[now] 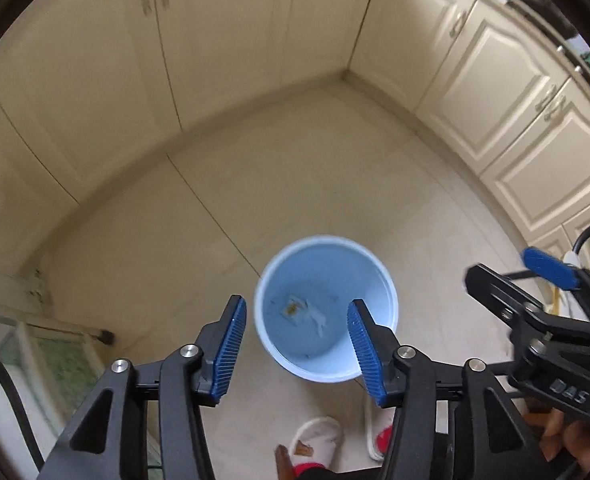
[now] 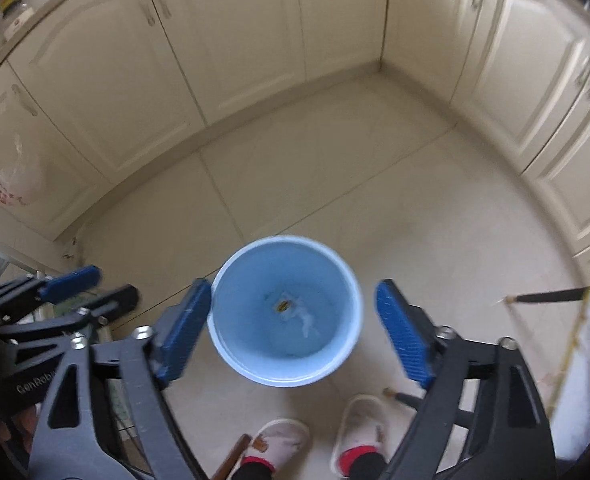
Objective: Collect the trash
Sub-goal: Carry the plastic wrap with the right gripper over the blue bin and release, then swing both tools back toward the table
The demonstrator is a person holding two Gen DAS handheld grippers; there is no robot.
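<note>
Kitchen floor (image 2: 415, 200); blurred scraps (image 2: 295, 312) in blue bin (image 2: 231, 352), unidentifiable.

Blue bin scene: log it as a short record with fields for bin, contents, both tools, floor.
bin: blue bin upright on the tiled floor, no lid
contents: small scraps of trash at the bottom
left tool: open, nothing between its pads
right tool: open wide, nothing held
position: both tools above the bin, pointing down
nearby: white slippers just below the bin
</note>
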